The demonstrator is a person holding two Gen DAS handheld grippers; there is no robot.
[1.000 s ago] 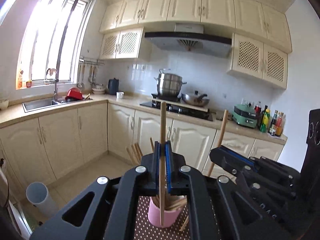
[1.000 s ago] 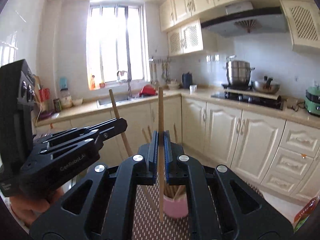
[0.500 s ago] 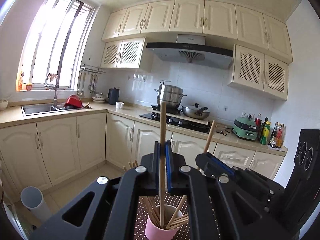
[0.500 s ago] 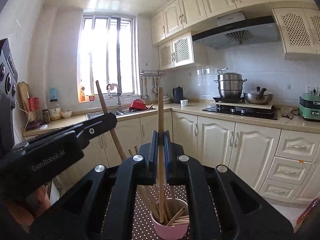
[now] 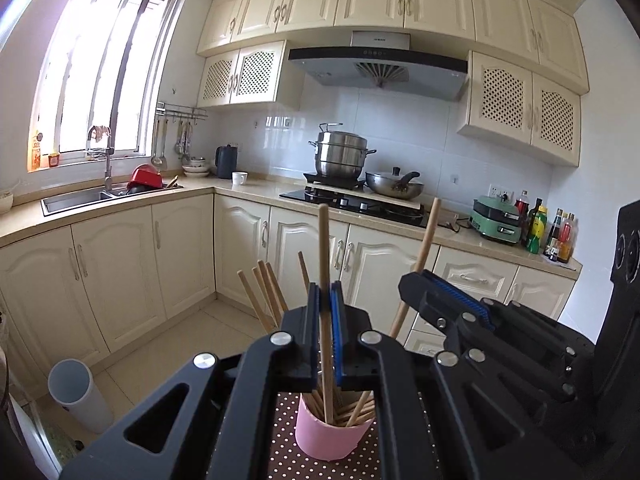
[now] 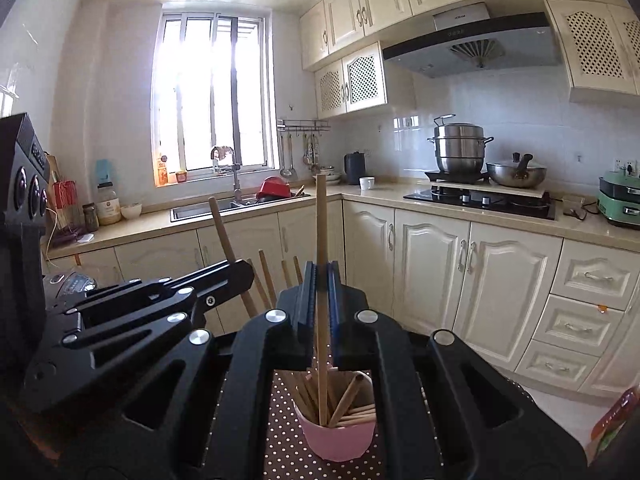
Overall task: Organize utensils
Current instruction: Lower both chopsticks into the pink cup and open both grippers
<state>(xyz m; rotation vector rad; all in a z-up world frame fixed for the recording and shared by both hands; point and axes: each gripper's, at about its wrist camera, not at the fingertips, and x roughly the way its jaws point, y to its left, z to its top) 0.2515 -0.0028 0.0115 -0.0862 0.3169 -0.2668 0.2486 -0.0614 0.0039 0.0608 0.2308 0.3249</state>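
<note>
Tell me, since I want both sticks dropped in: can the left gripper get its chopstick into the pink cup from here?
Probably yes. The left gripper holds its chopstick upright, its lower end already inside the pink cup. The right gripper sits beside it, not blocking.

Each camera sits on its own gripper and looks forward along the fingers; the left one faces the stove [image 5: 352, 200] head-on, with the window [image 5: 100, 68] off to its left; the right one is turned more to the left, so the window [image 6: 214, 96] sits near the middle; both look down, very close, at the pink cup [image 5: 332, 432] of sticks right under the fingers; both see the same cup [image 6: 338, 436], the sink [image 5: 76, 198], the stove [image 6: 480, 198]; each view also catches the other gripper beside it.
</note>
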